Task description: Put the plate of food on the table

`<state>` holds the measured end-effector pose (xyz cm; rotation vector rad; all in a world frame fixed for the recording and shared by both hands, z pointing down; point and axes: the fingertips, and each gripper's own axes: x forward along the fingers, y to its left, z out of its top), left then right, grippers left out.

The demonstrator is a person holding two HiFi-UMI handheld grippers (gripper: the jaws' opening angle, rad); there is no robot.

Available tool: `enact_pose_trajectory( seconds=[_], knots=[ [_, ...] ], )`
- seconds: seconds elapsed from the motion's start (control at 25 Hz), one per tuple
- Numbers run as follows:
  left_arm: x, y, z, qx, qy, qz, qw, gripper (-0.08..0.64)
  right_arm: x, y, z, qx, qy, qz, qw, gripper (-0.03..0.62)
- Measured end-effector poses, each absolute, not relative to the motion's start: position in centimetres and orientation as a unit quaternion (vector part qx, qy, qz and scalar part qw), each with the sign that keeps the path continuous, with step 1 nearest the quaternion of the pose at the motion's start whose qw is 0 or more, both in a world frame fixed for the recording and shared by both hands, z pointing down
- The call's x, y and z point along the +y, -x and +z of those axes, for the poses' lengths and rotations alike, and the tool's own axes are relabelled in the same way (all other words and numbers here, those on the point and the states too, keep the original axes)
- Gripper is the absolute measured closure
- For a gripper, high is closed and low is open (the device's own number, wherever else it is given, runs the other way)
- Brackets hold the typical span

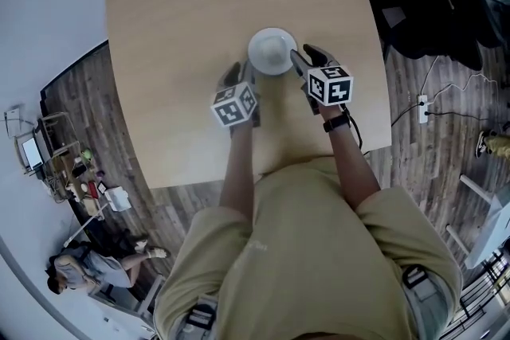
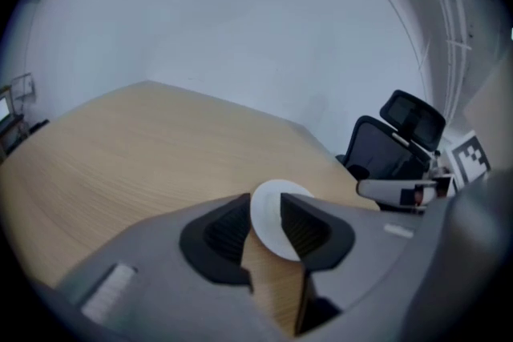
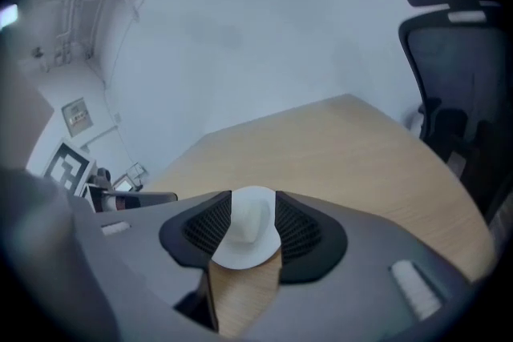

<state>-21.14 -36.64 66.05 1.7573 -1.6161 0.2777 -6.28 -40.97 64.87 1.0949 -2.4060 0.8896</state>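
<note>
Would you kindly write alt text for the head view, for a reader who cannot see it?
From above, a white plate rests on a light wooden table, with the person's left tongs and right tongs open on either side of its near rim. Dark wood flooring shows beyond the table.

left gripper (image 2: 264,203): jaws apart | white plate (image 2: 271,227) between them, on wooden table (image 2: 120,152) | black chair (image 2: 386,150) at right

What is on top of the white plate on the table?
A pale rounded mound sits in the middle of the plate; what food it is cannot be told. The part of the table directly under the plate is covered by it.
</note>
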Motion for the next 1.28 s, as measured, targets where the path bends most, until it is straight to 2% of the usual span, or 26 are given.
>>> enact_pose_trajectory(
  seconds=[0.08, 0.24, 0.4, 0.68, 1.04, 1.28],
  knots=[
    [-36.1, 21.4, 64.2, -0.639, -0.693, 0.100, 0.318, 0.456, -40.2, 6.5, 62.6, -0.871, -0.387, 0.246, 0.177, 0.403],
    [-33.1, 22.1, 60.9, -0.655, -0.704, 0.077, 0.263, 0.485, -37.6, 6.8, 58.7, -0.891, -0.391, 0.177, 0.149, 0.407],
    [-29.6, 22.6, 57.5, -0.666, -0.712, 0.073, 0.209, 0.552, -35.0, 5.4, 55.5, -0.891, -0.416, 0.149, 0.106, 0.488],
    [-23.5, 23.9, 52.2, -0.679, -0.722, 0.047, 0.125, 0.560, -29.7, 1.6, 50.8, -0.867, -0.490, 0.063, 0.068, 0.584],
    [-18.4, 23.5, 48.4, -0.676, -0.735, 0.042, 0.026, 0.560, -24.0, -1.6, 47.2, -0.846, -0.533, 0.013, 0.017, 0.586],
    [-16.3, 23.8, 47.4, -0.676, -0.736, 0.033, 0.010, 0.560, -21.3, -0.3, 46.9, -0.846, -0.533, 0.004, 0.016, 0.586]
  ],
)
